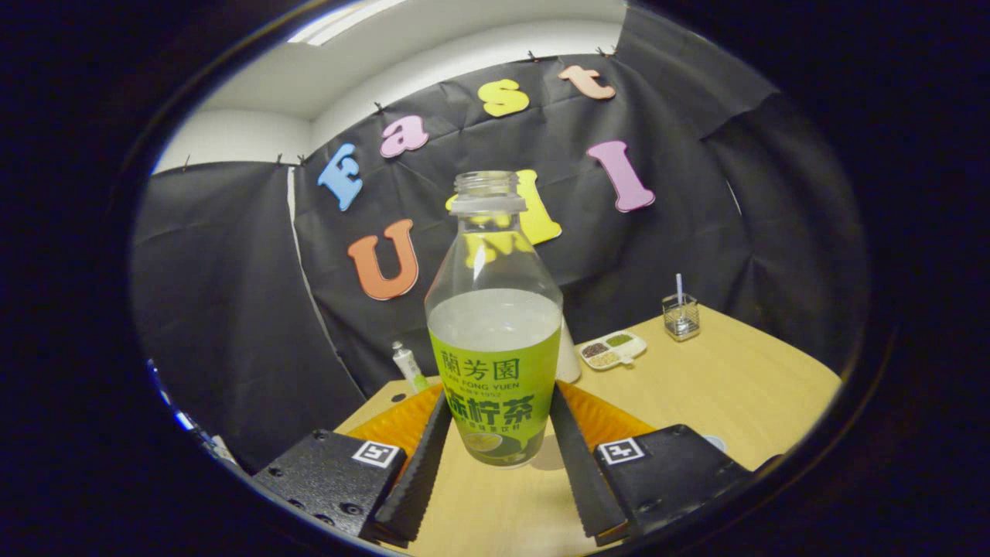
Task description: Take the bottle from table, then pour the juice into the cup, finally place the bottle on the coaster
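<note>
The wooden worktop (735, 387) tilts across the view, and on it the task looks to be at its very start or first step: the bottle (495, 340) stands between the two fingers (424, 464) of the gripper (495, 472), its base apparently raised a little off the wood with a shadow beneath it, though lift or rest cannot be settled from here. The serrated pads sit right at the sides of the bottle's lower label, touching or nearly so; whether both truly press on it cannot be told. Pouring and the placing on the coaster appear to be left to do. A white cylinder (570, 360), possibly the cup, peeks out just behind the bottle, mostly hidden; an orange ribbed mat (603, 418), perhaps the coaster, lies under and behind the bottle on both sides. The bottle itself is clear plastic, upright, uncapped, with a wide threaded neck, a sloping shoulder, and a bright green wrap label over its lower half; pale cloudy liquid fills it to just above the label. Beyond it lie a small divided white dish (612, 350) with seasonings, a small clear holder (681, 316) with a stick, and a small tube (407, 365) beside the mat.
</note>
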Available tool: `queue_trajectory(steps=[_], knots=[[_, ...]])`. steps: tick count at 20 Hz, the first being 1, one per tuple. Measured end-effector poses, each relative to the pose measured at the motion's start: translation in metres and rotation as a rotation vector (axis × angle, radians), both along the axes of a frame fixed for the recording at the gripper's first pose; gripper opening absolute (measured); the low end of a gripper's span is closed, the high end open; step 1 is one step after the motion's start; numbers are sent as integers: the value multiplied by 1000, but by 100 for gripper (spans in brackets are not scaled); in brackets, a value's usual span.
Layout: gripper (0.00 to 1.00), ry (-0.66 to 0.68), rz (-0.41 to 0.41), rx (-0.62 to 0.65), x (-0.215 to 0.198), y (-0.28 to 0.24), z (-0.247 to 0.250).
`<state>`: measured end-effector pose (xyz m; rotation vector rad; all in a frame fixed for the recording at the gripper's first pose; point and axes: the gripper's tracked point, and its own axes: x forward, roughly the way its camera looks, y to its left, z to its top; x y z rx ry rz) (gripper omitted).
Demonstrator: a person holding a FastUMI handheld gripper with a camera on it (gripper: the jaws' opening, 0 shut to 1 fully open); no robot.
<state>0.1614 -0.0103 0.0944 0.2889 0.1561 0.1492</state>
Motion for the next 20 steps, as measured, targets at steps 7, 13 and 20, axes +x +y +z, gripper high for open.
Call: queue_trajectory(steps=[7, 13, 20], knots=[[79, 101, -27, -150, 60, 14, -40], [80, 171, -78, -211, 104, 13, -103], [80, 221, -121, -266, 134, 8, -144]])
